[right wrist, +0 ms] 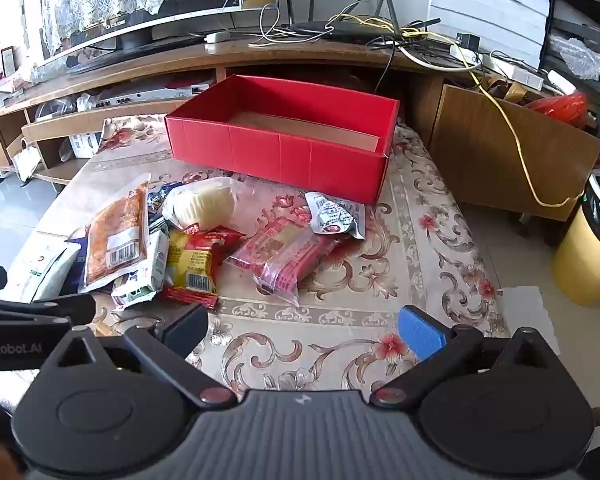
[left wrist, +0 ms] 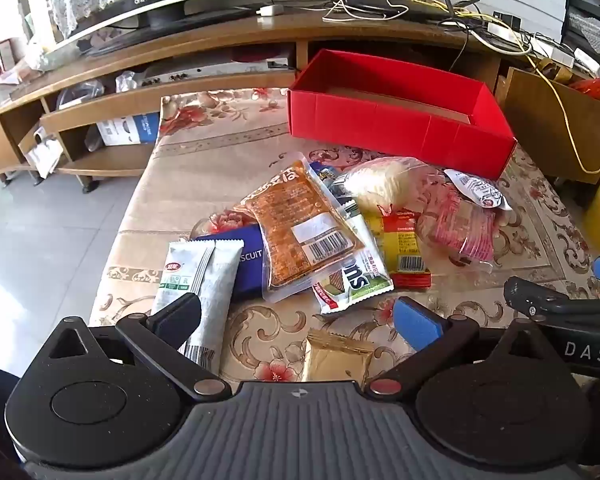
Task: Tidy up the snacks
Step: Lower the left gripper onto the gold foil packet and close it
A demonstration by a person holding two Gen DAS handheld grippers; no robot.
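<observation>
1. Left wrist view: your left gripper hangs tilted down over a table with a floral beige cloth, jaws spread wide, nothing between them. Wooden TV stand at 12 o'clock, tiled floor at 9.
2. Red box at 1 o'clock of the pile, open top, only its bare brown bottom shows; long axis runs from 10 toward 4.
3. Snack pile mid-frame: orange clear pack on top, long axis 11 to 5, barcode end nearer you. White-green pack at 8 o'clock, partly under your left finger. Gold pack lies apart, just below the gripper's gap.
4. Right wrist view: your right gripper is also spread wide and holds nothing, over bare cloth.
5. Red box at 12 o'clock, inside looks bare. Snack pile at 10 o'clock; pink clear pack nearest centre, long axis 2 to 8. Yellow bin on the floor at 3.
</observation>
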